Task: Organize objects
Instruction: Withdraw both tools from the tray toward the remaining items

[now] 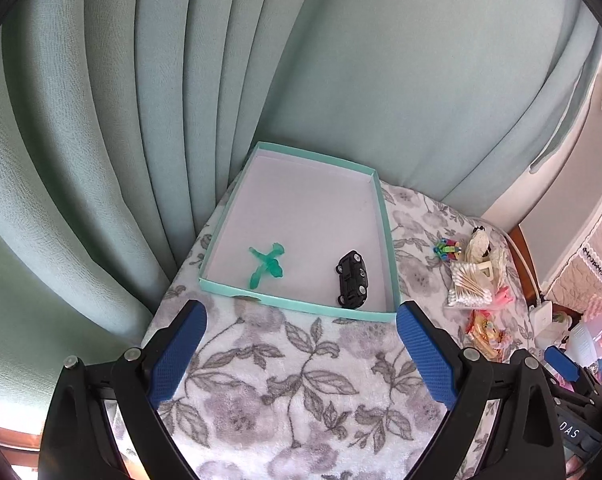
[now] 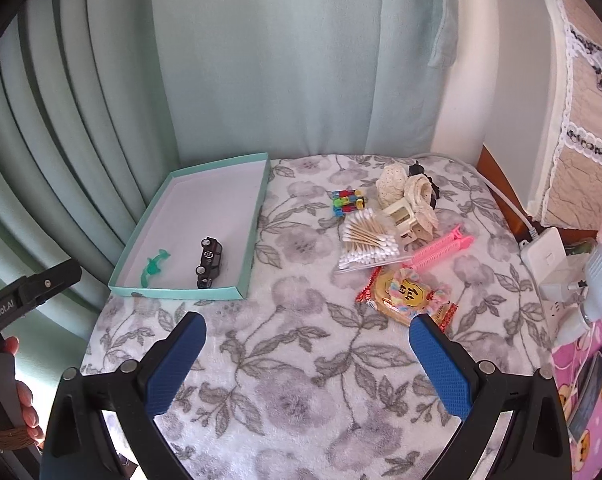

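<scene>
A shallow teal box (image 1: 301, 303) (image 2: 181, 291) lies on the floral blanket, holding a black toy car (image 1: 352, 278) (image 2: 209, 256) and a green plastic figure (image 1: 266, 265) (image 2: 154, 266). My left gripper (image 1: 301, 316) hovers open just in front of the box's near wall, nothing between its fingers. To the right lies a loose pile: a snack packet (image 2: 407, 294), a bag of cotton swabs (image 2: 367, 244) (image 1: 469, 288), a pink hair clip (image 2: 441, 247), colourful clips (image 2: 347, 201) (image 1: 447, 249) and a cream claw clip (image 2: 401, 216). My right gripper (image 2: 307, 328) is open, its right finger near the snack packet.
Pale green curtains (image 1: 181, 120) hang behind the box and the blanket (image 2: 301, 380). A white power adapter (image 2: 545, 254) with cable sits at the right edge. A hand (image 2: 19, 400) holds the left gripper's handle at the left of the right wrist view.
</scene>
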{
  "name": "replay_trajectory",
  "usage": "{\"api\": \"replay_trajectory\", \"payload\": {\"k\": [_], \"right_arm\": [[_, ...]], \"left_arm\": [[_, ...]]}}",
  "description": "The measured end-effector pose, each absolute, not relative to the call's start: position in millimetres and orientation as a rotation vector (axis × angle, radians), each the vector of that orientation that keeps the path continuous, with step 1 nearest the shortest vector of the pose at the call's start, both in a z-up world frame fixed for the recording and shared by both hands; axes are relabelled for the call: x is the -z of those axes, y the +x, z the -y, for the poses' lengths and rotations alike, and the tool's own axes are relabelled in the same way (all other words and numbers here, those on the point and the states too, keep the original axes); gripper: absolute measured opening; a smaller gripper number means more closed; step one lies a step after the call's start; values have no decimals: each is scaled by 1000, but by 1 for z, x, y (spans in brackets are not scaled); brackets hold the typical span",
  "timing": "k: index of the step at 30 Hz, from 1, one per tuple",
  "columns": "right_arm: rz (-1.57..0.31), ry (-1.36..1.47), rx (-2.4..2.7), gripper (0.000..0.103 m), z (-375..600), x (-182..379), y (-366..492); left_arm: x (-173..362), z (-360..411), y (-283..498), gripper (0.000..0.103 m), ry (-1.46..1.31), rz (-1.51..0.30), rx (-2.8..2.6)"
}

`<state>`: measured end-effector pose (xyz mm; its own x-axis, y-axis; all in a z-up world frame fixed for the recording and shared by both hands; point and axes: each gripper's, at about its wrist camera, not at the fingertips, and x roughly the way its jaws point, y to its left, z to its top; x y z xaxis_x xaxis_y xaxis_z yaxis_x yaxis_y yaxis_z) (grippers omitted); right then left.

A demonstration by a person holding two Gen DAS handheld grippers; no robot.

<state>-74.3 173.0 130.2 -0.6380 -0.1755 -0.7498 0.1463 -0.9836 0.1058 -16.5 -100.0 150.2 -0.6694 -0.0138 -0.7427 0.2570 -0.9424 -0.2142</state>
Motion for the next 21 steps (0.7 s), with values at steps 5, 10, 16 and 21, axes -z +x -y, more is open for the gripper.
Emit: {"api": "replay_trajectory", "payload": {"k": [5, 10, 16, 21], "right_arm": [[5, 1228, 2693, 103, -169, -133, -71], [48, 1245, 2694, 103, -172, -126, -73], [45, 1295, 2709, 103, -193, -112, -77], [89, 1333, 2730, 103, -224, -113, -90]], "left_arm": [[-155, 103, -17, 96, 1179, -504, 2707], [-154, 94, -16, 96, 1204, -443, 2736], [-144, 71, -22, 96, 1265, -402, 2766], [-138, 40, -43, 96, 1353, -340, 2787]]}}
